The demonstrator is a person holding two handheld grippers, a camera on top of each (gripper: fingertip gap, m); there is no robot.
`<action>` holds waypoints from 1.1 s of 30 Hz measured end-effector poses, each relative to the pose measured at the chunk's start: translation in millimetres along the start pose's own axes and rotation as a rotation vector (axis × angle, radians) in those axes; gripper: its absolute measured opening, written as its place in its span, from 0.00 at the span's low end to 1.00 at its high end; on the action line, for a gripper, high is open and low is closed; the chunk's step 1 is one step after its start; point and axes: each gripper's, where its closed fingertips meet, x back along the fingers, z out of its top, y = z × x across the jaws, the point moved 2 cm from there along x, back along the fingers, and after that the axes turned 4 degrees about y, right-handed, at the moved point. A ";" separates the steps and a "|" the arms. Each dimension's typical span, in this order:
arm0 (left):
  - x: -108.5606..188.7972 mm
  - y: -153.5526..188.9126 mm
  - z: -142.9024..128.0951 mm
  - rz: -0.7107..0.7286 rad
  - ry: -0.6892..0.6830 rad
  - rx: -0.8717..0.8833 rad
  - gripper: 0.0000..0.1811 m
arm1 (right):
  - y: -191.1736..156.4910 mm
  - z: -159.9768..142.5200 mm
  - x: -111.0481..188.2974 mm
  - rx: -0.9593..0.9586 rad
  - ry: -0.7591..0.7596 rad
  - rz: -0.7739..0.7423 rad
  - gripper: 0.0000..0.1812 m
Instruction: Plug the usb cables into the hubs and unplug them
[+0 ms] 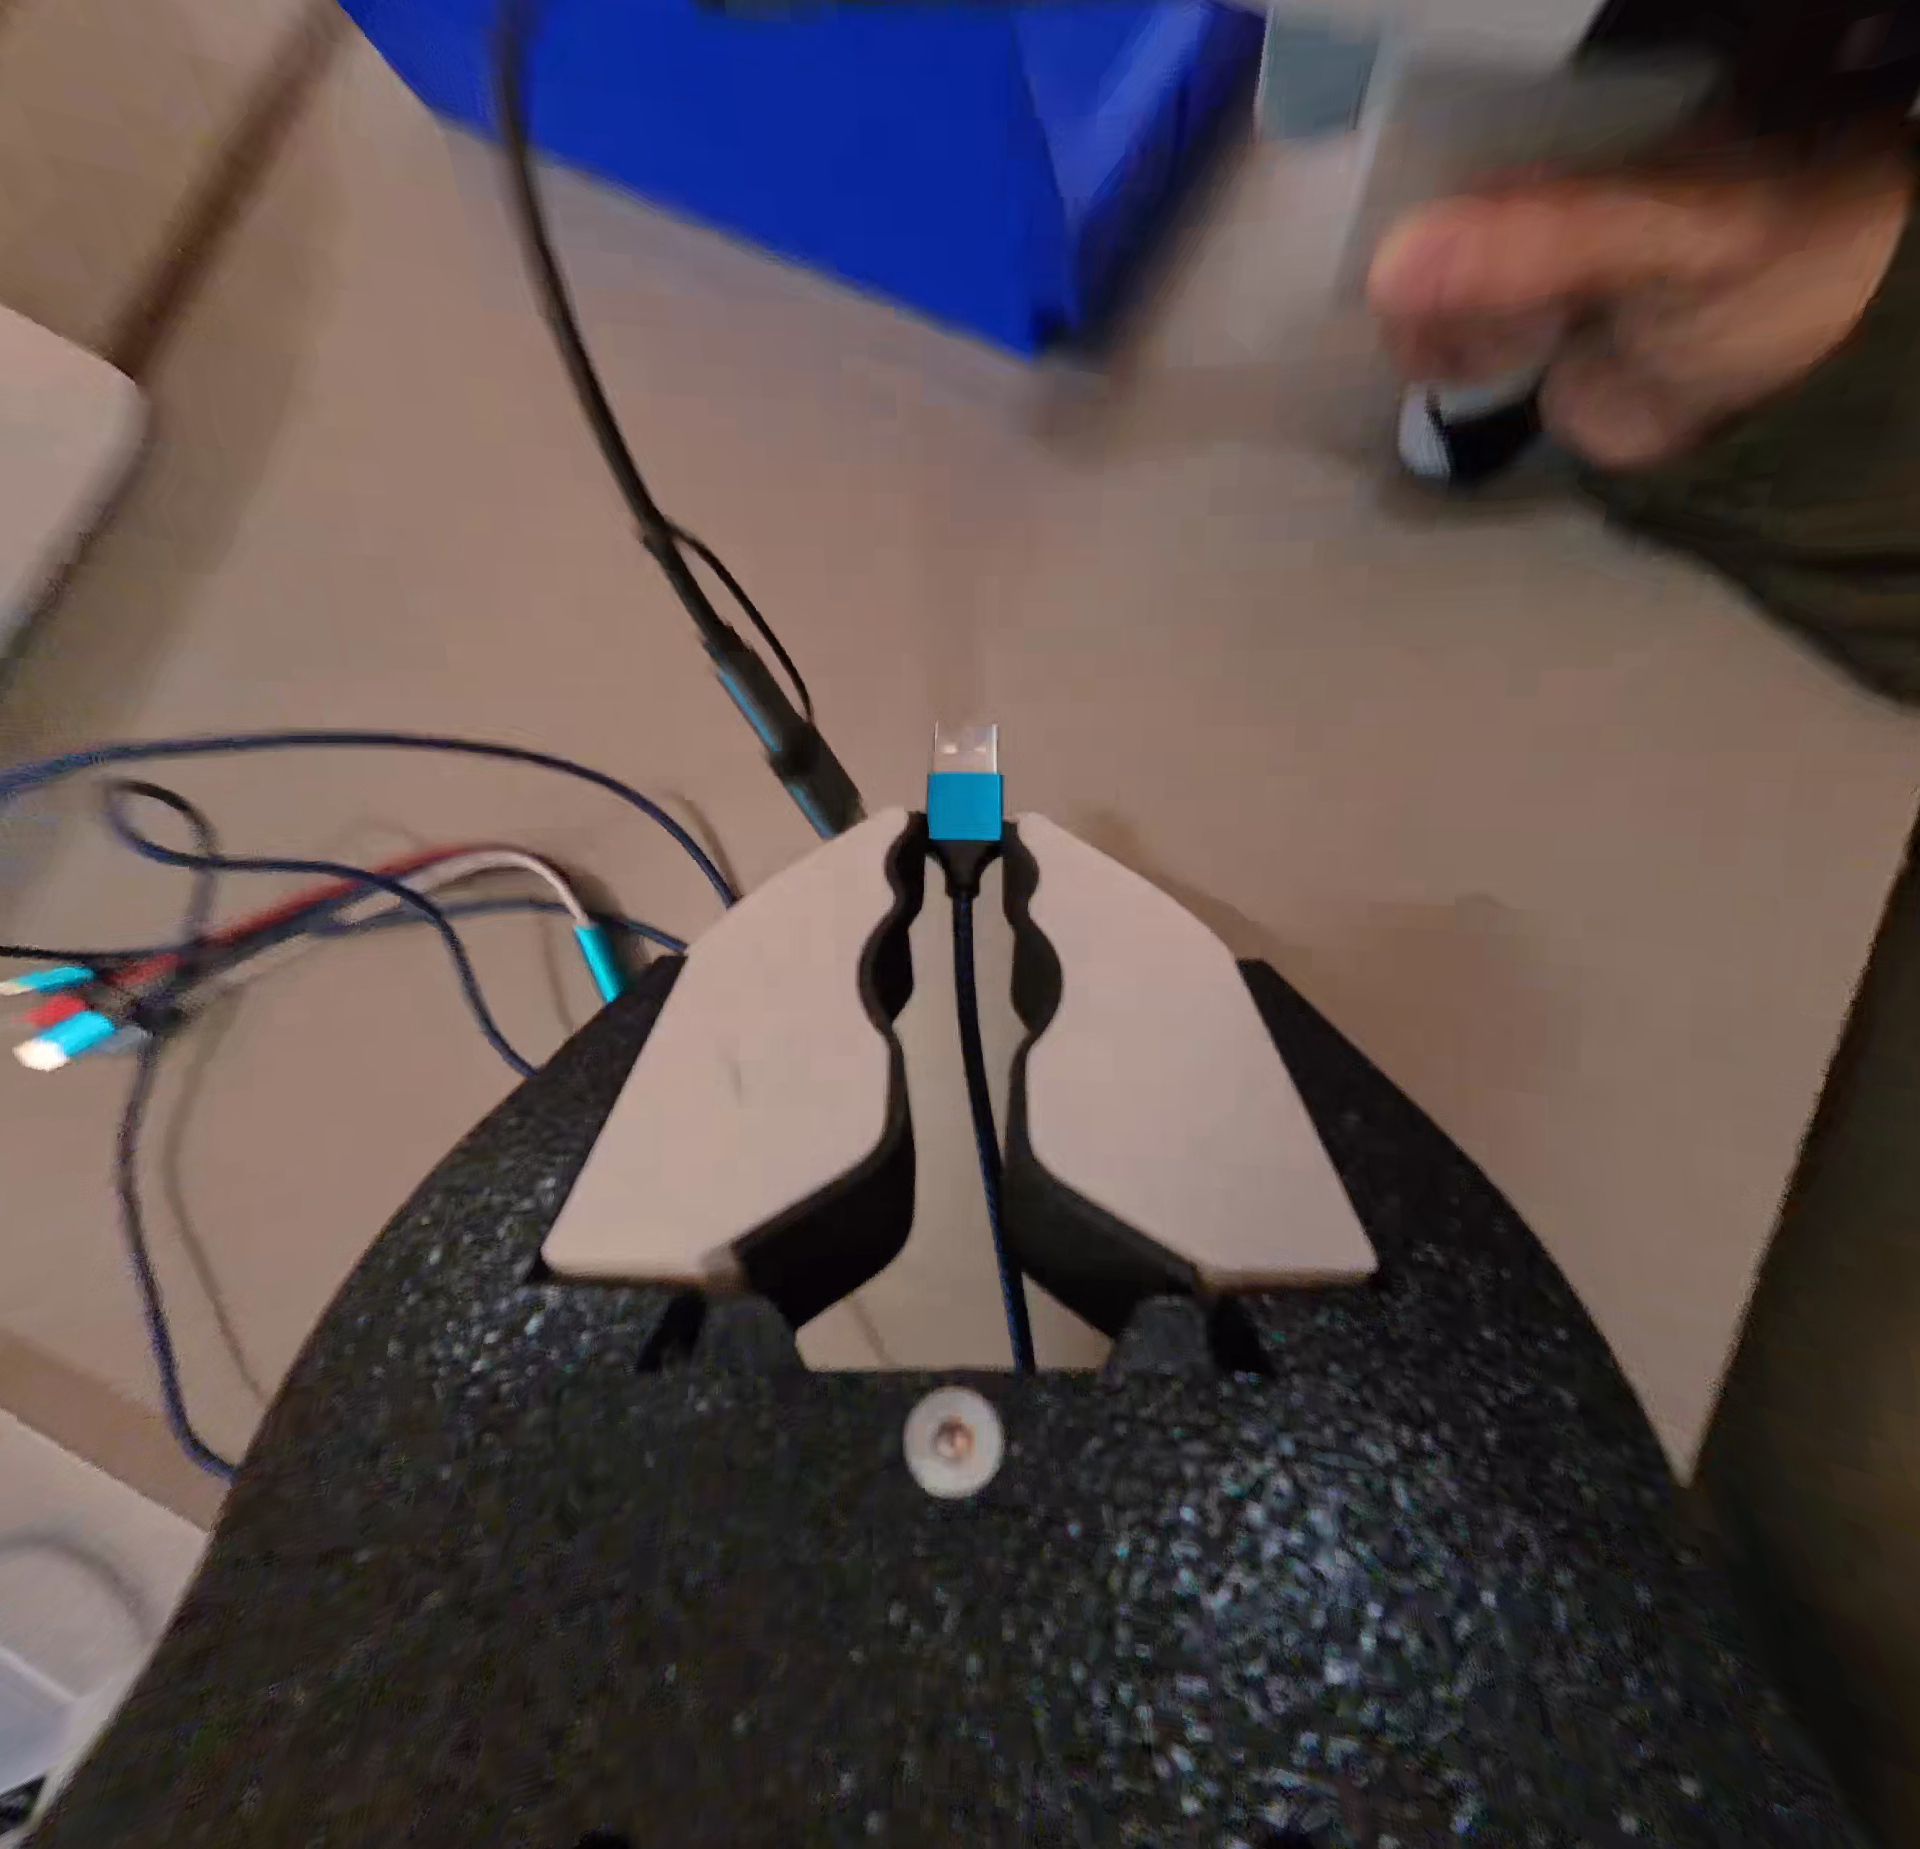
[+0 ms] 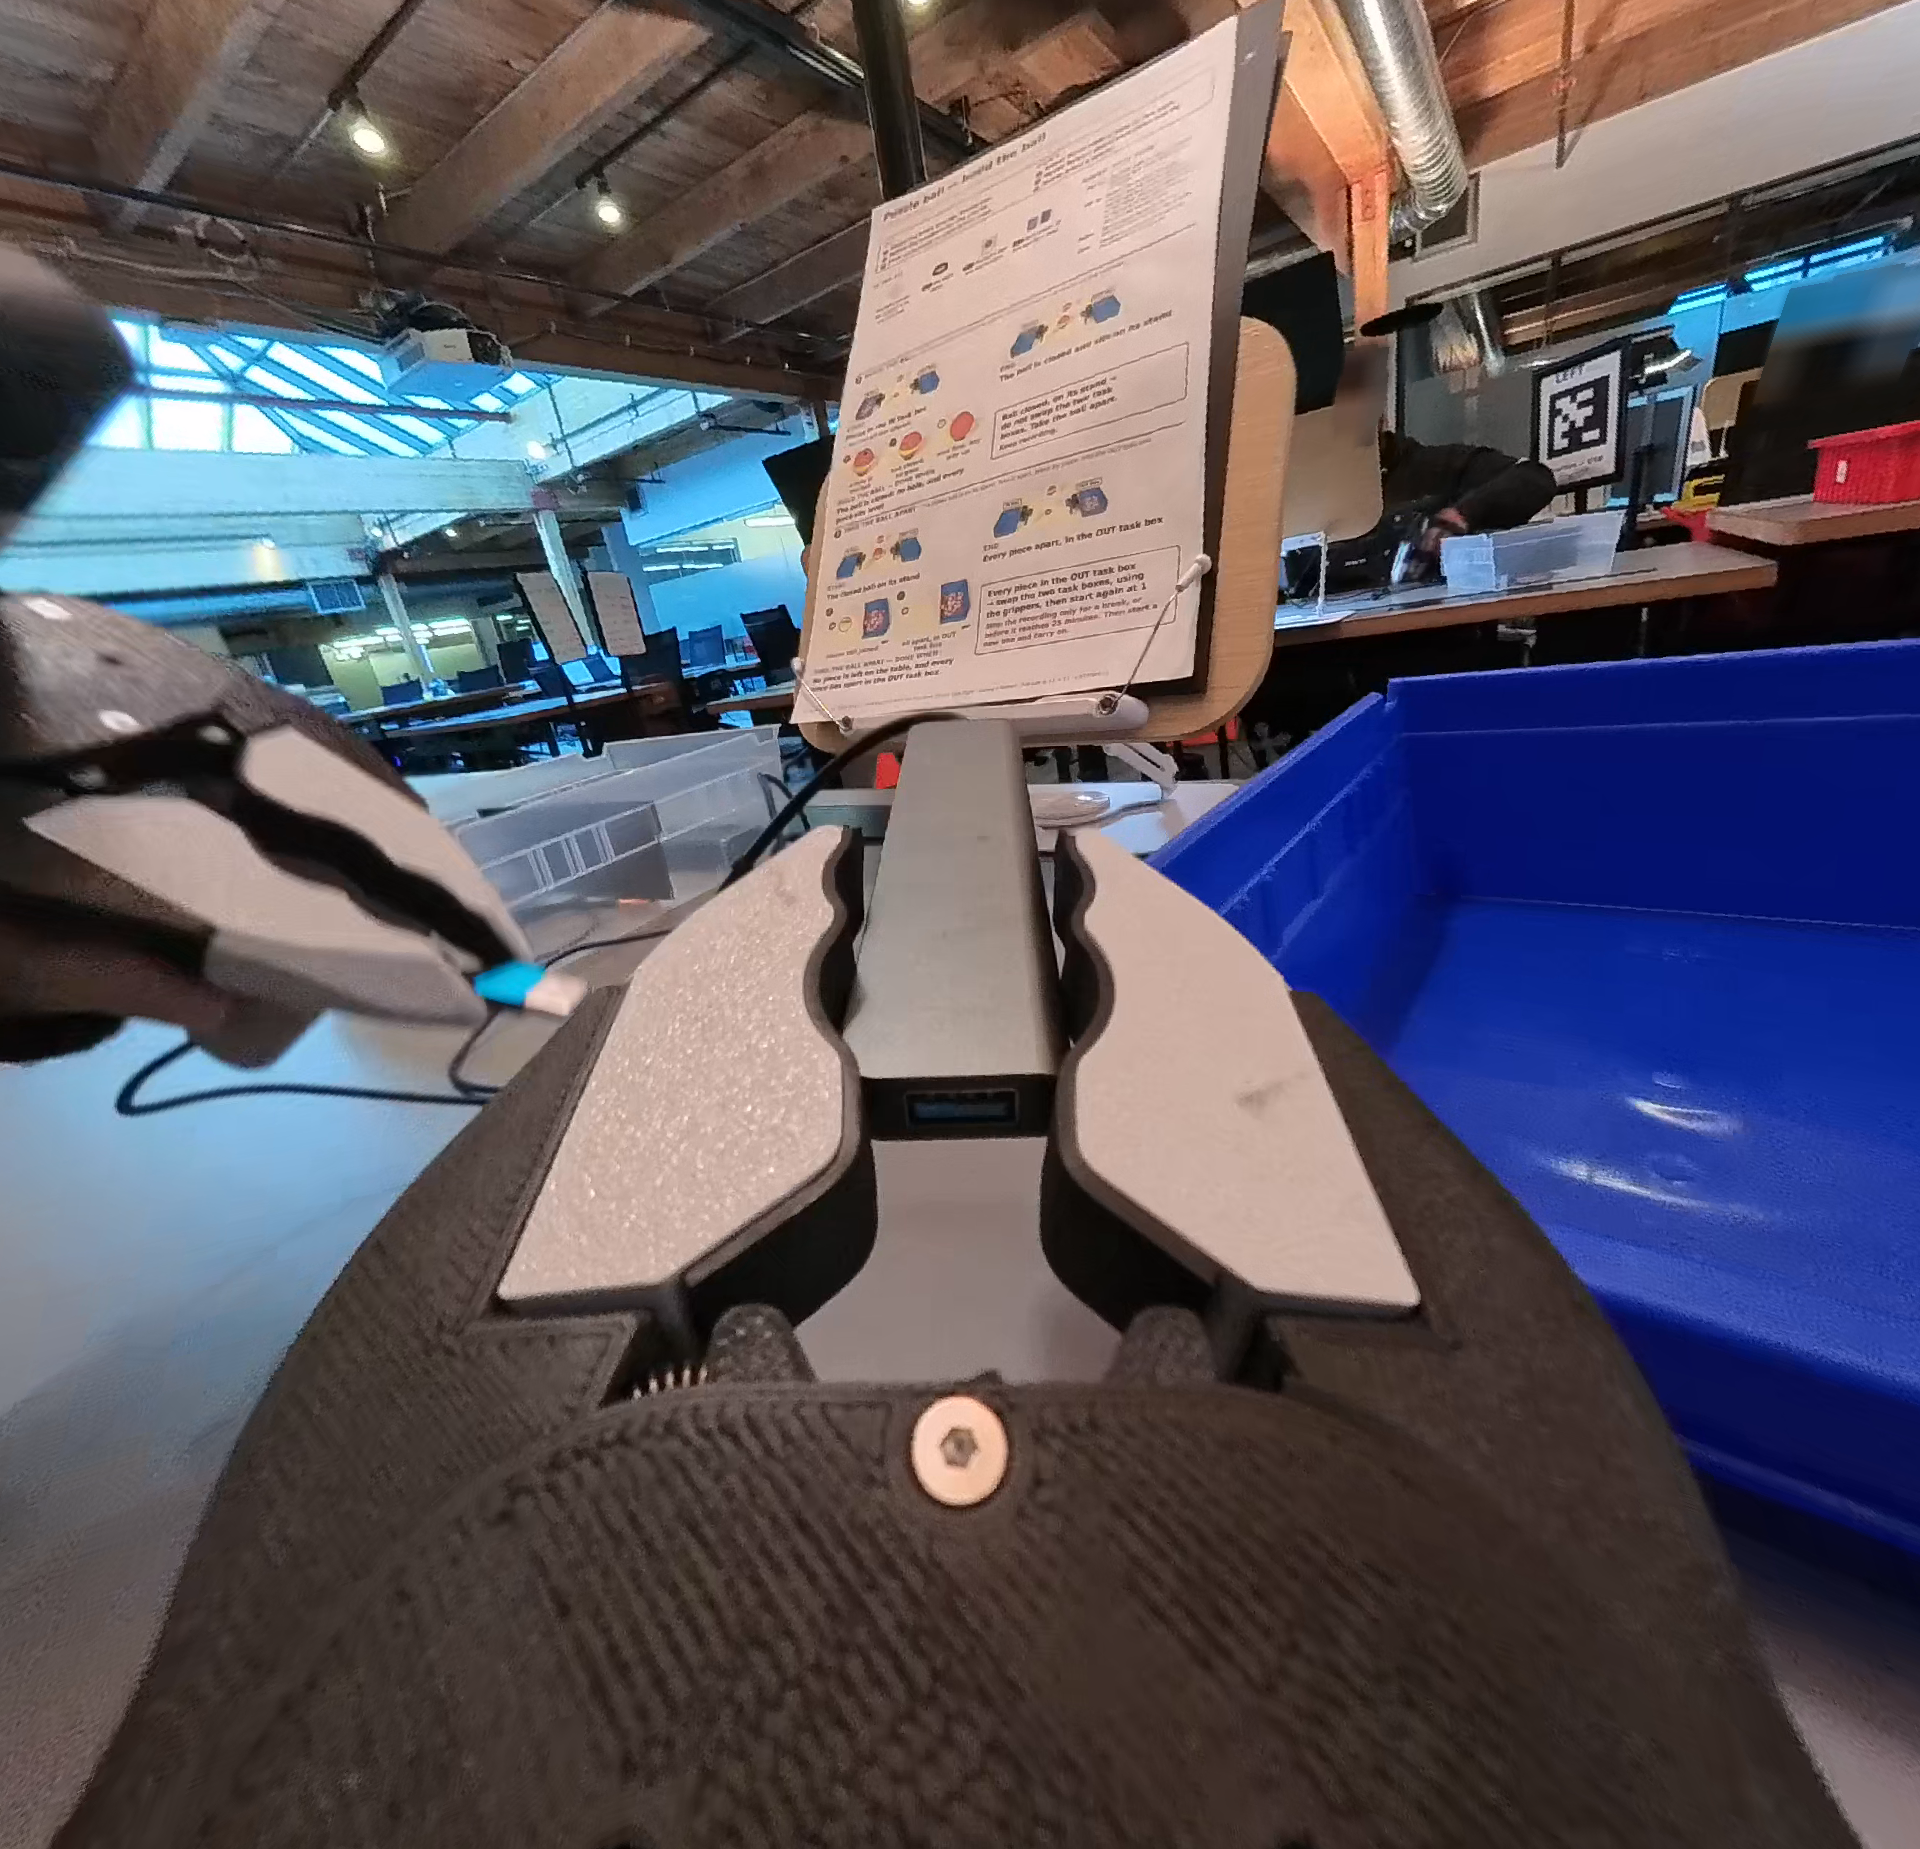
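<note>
1. Left wrist view: left gripper [image 1: 966, 823] pinches the teal USB plug [image 1: 965, 802], metal tip forward, above the table [image 1: 1299, 760].
2. Right gripper [image 2: 956, 864] clamps the grey hub [image 2: 961, 926], port facing the camera, beside a blue bin [image 2: 1621, 1020].

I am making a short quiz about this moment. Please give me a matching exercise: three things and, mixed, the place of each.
Things:
1. blue-collared USB plug
2. long grey metal USB hub
3. loose bundle of coloured cables

Places:
a. lying on the beige table
b. in the left gripper
c. in the right gripper

Pairs: 1-b, 2-c, 3-a
</note>
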 end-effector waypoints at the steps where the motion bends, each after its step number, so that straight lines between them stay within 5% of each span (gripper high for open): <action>1: 4.8 -4.7 8.6 0.050 0.072 -0.003 0.07 | -1.0 -0.8 -0.6 0.013 -0.007 -0.004 0.19; 7: 10.2 -9.2 37.8 0.182 0.367 0.016 0.07 | -12.5 -6.3 -4.0 0.064 -0.042 -0.007 0.20; 16: -0.8 -7.9 37.9 0.287 0.421 0.101 0.07 | -31.1 -7.8 -5.7 0.073 -0.029 0.074 0.20; 33: 1.5 -5.0 37.2 0.236 0.500 0.161 0.07 | -61.8 -15.2 -10.2 0.097 -0.048 0.202 0.20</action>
